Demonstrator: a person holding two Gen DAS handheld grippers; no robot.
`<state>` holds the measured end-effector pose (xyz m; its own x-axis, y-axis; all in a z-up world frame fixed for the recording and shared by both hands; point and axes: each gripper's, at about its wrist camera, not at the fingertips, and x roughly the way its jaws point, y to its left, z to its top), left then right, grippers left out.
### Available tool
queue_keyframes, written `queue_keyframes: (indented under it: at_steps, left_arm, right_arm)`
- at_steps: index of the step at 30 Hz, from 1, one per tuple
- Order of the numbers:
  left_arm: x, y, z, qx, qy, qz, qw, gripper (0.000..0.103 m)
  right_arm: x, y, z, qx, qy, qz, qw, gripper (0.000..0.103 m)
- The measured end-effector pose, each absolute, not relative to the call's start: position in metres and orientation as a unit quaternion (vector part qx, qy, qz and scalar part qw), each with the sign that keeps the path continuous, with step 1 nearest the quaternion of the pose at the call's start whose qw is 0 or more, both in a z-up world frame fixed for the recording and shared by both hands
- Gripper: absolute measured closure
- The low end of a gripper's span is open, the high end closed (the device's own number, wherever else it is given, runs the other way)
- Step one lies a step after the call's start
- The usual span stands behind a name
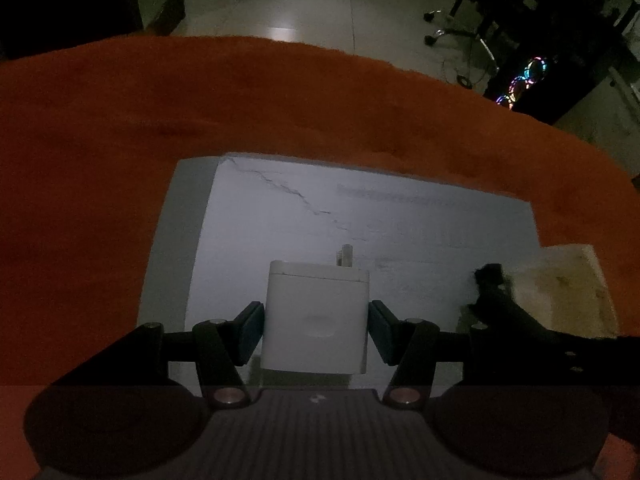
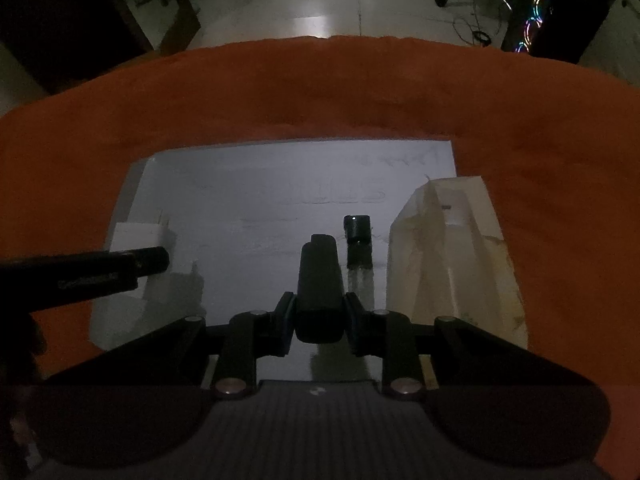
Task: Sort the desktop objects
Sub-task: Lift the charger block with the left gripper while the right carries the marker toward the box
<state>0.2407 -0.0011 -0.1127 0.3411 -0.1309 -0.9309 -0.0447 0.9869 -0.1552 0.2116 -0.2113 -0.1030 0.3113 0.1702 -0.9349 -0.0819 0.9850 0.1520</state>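
Observation:
In the left wrist view my left gripper is shut on a white charger block with metal prongs pointing away, held over a pale grey sheet. In the right wrist view my right gripper is shut on a dark oblong object above the same sheet. A small black device lies just beyond it. The left gripper's finger and the white charger show at the left.
An orange cloth covers the table around the sheet. A translucent yellowish container stands at the sheet's right edge; it also shows in the left wrist view. Beyond the table edge are floor, chair legs and a lit computer case.

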Motion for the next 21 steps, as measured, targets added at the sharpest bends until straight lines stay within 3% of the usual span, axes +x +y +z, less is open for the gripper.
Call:
queue_keyframes:
  at_steps: [21]
  left_arm:
    - [0.149, 0.002, -0.044, -0.077, 0.54, -0.04, 0.837, 0.051]
  right_arm:
    - [0.129, -0.201, -0.035, 0.061, 0.536, 0.093, 0.837, 0.075]
